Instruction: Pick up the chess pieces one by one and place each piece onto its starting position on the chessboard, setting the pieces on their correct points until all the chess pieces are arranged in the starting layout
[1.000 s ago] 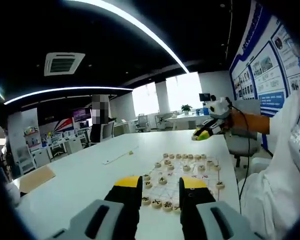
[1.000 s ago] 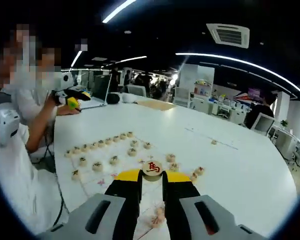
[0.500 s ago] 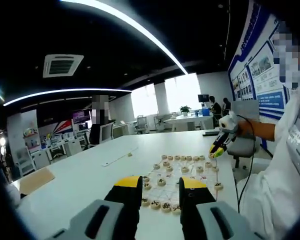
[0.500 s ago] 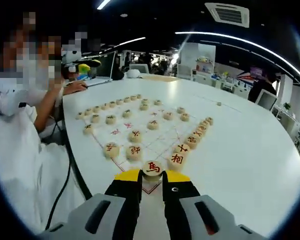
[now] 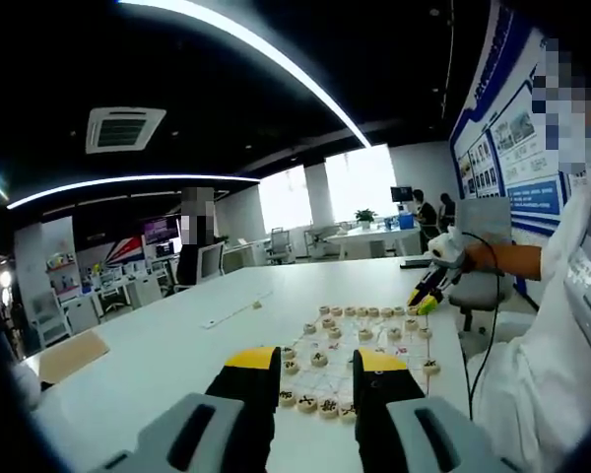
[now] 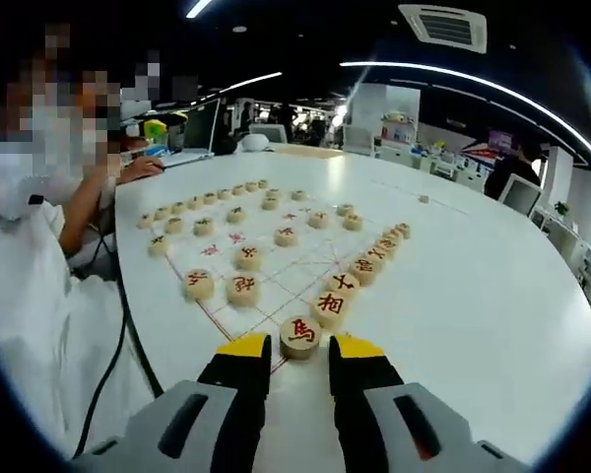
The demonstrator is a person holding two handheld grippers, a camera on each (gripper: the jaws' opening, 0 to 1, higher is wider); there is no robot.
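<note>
In the right gripper view, the right gripper (image 6: 298,347) has its jaws spread apart, yellow tips to either side of a round wooden horse piece (image 6: 299,335) with a red character. The piece rests on the near edge of the chessboard (image 6: 276,271), close to both jaws; whether either tip touches it cannot be told. Just beyond it a line of red-marked pieces (image 6: 366,264) runs away to the right, and a row of dark-marked pieces (image 6: 209,200) lies along the board's far side. The board lies on a white desk (image 6: 473,296).

In the left gripper view, the left gripper (image 5: 316,361) holds nothing, jaws parted, above the desk near the board's closest row. The right gripper (image 5: 426,294) shows past the board, held in a person's hand.
</note>
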